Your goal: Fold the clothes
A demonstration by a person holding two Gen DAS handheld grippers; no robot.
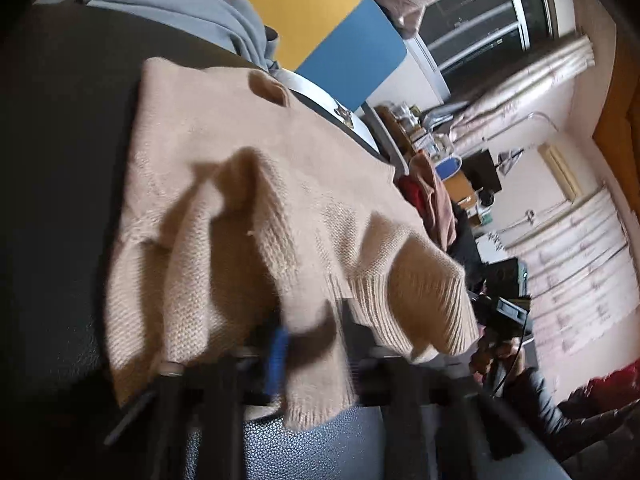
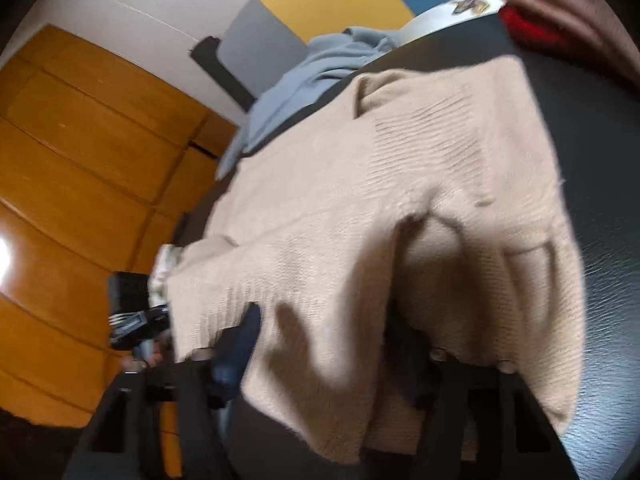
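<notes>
A beige knit sweater (image 1: 240,140) lies spread on a black leather surface (image 1: 60,160), with its near edge lifted and bunched. My left gripper (image 1: 314,336) is shut on that near edge, and cloth hangs down between its blue-tipped fingers. In the right wrist view the same sweater (image 2: 360,160) drapes over my right gripper (image 2: 320,352), which pinches a ribbed part of it; the fingertips are mostly covered by cloth. The right gripper's body (image 1: 504,316), held by a hand, shows beside the sweater's ribbed hem. The left gripper's body (image 2: 136,320) shows at the sweater's left corner.
A grey-blue garment (image 1: 180,4) lies at the far end of the surface (image 2: 580,100), also visible as the grey-blue garment (image 2: 304,76). Red and brown clothes (image 1: 428,196) are piled past the right edge. Wooden cabinets (image 2: 80,160) stand to the left.
</notes>
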